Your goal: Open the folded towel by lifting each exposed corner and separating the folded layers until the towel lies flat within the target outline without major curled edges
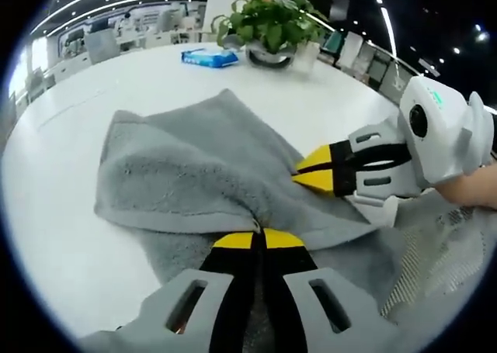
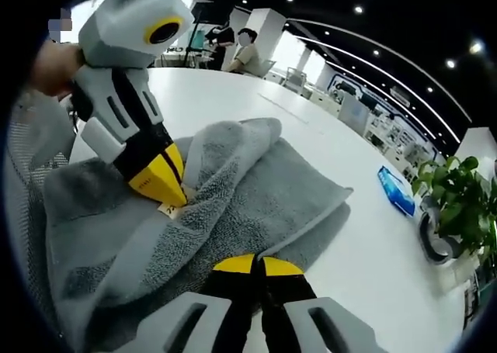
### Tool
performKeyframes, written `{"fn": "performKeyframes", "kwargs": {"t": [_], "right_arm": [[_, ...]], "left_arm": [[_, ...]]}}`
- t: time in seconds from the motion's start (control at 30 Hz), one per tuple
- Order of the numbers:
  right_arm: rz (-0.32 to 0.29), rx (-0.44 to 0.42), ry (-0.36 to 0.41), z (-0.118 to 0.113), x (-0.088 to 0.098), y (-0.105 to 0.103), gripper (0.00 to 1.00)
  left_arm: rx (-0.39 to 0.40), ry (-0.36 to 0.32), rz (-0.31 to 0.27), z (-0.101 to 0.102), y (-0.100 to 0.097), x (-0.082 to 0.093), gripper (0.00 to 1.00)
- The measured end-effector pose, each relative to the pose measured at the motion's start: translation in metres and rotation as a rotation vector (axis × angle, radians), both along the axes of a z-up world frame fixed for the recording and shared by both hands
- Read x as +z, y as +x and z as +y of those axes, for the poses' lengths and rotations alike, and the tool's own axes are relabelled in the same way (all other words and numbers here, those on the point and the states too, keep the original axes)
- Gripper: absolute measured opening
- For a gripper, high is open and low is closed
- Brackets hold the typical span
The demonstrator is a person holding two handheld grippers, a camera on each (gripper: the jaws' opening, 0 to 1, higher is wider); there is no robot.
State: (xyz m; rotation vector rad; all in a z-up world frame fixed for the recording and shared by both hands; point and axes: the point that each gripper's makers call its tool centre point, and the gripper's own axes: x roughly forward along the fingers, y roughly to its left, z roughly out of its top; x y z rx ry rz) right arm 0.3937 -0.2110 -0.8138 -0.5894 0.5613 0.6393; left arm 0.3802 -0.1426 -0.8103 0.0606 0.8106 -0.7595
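Left gripper view, towel: a grey terry towel (image 1: pixel 194 174) lies folded and rumpled on a white round table (image 1: pixel 70 237), its layers bunched toward the near edge.
Left gripper view, handling: it looks soft, light and limp; it would likely sag and drag its lower layers, so a corner or a single layer's edge seems the best place to pinch.
Left gripper view, left gripper (image 1: pixel 258 239): yellow tips pressed together on a fold of the towel at its near edge.
Left gripper view, right gripper (image 1: pixel 311 169): enters from the right, tips pinched on cloth near the towel's middle.
Left gripper view, background: a potted plant (image 1: pixel 268 23) and a blue packet (image 1: pixel 210 56) stand well apart.
Right gripper view, right gripper (image 2: pixel 258 266): tips closed on the towel's (image 2: pixel 264 190) near edge.
Right gripper view, left gripper (image 2: pixel 161 181): tips down on a raised fold beside a small tag (image 2: pixel 168 209); how tightly it grips, I cannot tell from here.
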Motion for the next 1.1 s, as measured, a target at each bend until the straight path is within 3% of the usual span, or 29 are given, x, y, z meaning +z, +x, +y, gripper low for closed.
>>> {"fn": "performKeyframes", "kwargs": {"t": [0.17,0.47,0.83,0.97,1.1], "right_arm": [[0.002,-0.002,-0.034,0.000,0.000,0.001,0.00],[0.026,-0.024,-0.028,-0.001,0.000,0.002,0.00],[0.037,-0.024,-0.028,0.001,0.000,0.002,0.00],[0.030,-0.007,-0.049,0.001,-0.001,0.002,0.00],[0.016,0.007,-0.084,0.003,-0.001,0.002,0.00]], "left_arm": [[-0.020,0.010,-0.010,0.000,-0.002,0.001,0.00],[-0.024,0.026,-0.021,0.008,0.000,0.005,0.00],[0.022,0.086,-0.019,0.053,0.008,0.011,0.00],[0.096,0.056,0.009,0.074,0.012,0.016,0.00],[0.106,0.054,0.026,0.083,0.009,0.011,0.00]]}}
